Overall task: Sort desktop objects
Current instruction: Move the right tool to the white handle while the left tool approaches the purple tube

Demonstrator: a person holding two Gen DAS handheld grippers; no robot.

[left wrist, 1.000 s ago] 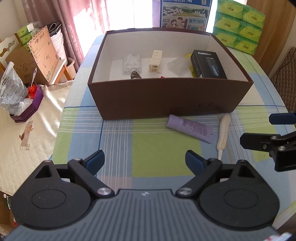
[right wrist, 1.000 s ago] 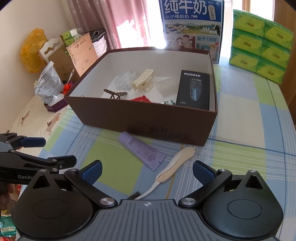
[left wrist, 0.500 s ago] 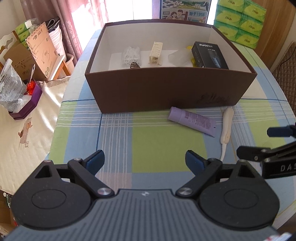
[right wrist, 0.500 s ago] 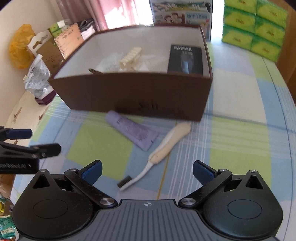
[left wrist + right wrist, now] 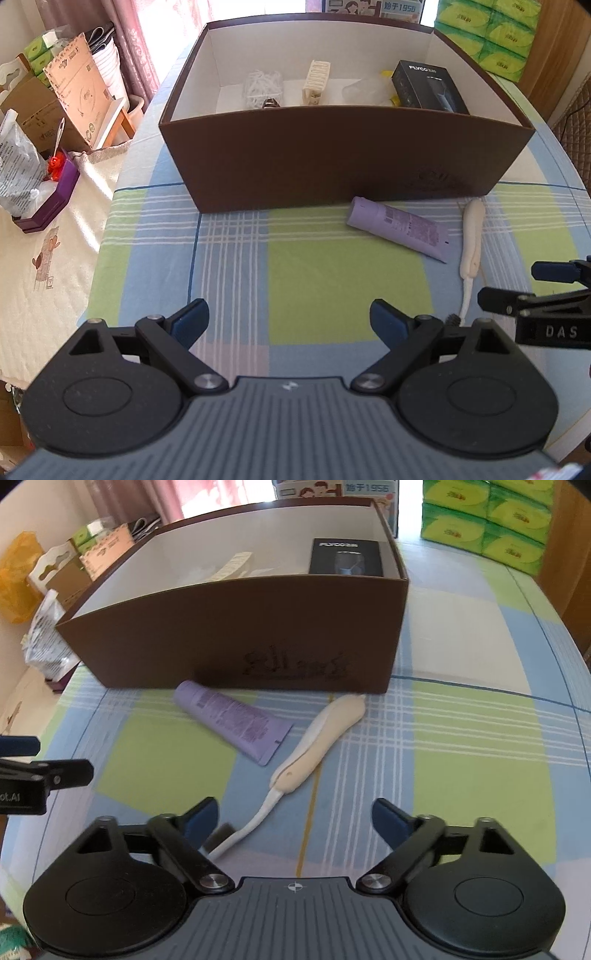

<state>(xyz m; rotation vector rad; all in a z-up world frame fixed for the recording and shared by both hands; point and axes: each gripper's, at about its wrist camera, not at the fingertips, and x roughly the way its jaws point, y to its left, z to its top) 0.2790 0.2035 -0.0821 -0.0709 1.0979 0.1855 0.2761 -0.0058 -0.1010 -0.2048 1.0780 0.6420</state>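
Lower centre of frame — right gripper [image 5: 293, 821], jaws just narrowing, still empty, straddles brush [image 5: 310, 753] neck for pickup; left gripper [image 5: 288, 319] wide, empty.

Bright daylight, fisheye-bent views

Glare is seen at the window [image 5: 266, 14] far beyond the fingers [image 5: 192, 321]; a shadow is cast before the brown box [image 5: 332, 155], and edges are curved, with slight blur in the right wrist view.

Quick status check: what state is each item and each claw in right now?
Brown box: open, no lid, holding items.
Black Flyco box: inside the brown box.
Purple tube: lying flat on the tablecloth, outside the box.
Cream-handled brush: lying flat beside the tube, not gripped.
Left claw: open, empty.
Right claw: open, just been closing; brush head by its left finger.
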